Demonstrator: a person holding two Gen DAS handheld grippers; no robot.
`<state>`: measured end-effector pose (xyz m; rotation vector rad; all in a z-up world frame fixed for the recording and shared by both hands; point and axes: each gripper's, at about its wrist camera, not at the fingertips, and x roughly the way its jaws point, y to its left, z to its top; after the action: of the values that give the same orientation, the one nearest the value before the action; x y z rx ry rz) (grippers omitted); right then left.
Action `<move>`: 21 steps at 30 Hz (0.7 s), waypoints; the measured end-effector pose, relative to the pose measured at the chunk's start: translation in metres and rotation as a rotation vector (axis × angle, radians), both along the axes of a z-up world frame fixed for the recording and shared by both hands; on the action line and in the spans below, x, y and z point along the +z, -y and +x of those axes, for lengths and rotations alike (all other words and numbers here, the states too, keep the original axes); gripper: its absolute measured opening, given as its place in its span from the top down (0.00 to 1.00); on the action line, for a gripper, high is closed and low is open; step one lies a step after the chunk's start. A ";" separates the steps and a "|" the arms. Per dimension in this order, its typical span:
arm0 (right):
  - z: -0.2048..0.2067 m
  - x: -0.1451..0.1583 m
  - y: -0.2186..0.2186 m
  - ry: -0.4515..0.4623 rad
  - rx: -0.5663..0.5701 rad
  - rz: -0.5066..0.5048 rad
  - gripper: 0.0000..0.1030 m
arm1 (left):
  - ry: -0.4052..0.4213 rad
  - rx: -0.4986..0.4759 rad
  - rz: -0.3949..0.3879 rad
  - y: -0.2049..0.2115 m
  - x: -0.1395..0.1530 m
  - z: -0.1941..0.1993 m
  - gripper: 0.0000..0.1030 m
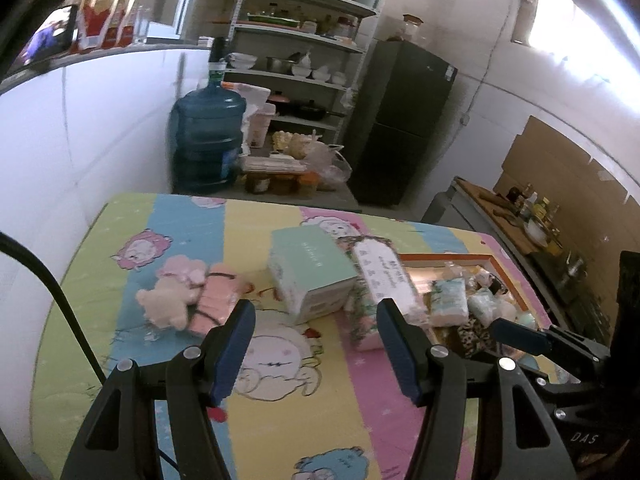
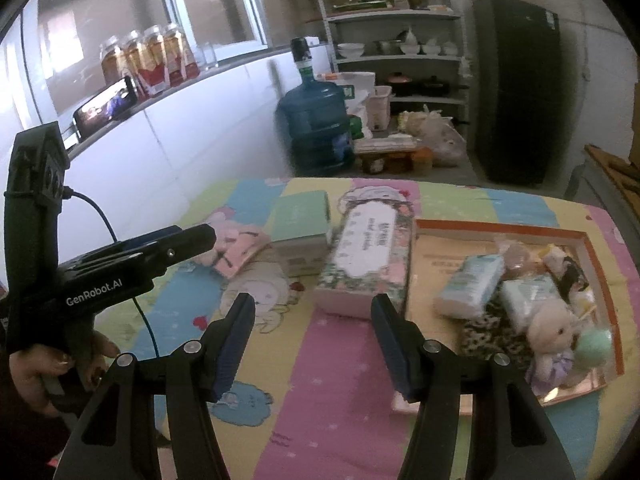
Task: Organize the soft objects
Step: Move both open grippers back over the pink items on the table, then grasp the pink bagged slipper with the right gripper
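Home kitchen and storage room, lived-in. At far centre, a metal shelving rack (image 2: 394, 28) stacked with bowls, pots, pans and jars. To its right, a tall dark refrigerator (image 2: 520, 88). To its left, on the floor, a large blue water jug (image 2: 316, 120), beside bags and boxes of foodstuff (image 2: 436, 136). Along the left wall, a ledge below a window, lined with filled glass jars (image 2: 148, 58) and a propped phone (image 2: 106, 106). On the far right, a counter with bottles and condiments (image 1: 536, 208). In the near foreground, a table under a pastel cartoon-print cloth (image 2: 328, 380).
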<state>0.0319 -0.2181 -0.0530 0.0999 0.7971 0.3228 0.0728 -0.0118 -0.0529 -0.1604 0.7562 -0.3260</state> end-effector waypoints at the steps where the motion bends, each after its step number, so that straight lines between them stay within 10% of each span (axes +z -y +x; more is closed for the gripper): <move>1: 0.000 -0.001 -0.005 -0.001 0.005 0.001 0.40 | -0.001 0.006 0.000 -0.005 -0.001 -0.001 0.39; 21: 0.041 -0.025 -0.113 -0.066 0.116 0.046 0.40 | -0.026 0.186 0.023 -0.116 -0.023 -0.007 0.39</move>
<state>0.0729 -0.1053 -0.0784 0.1078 0.8631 0.4493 0.0656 0.1044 -0.0761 -0.2121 0.7642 -0.1387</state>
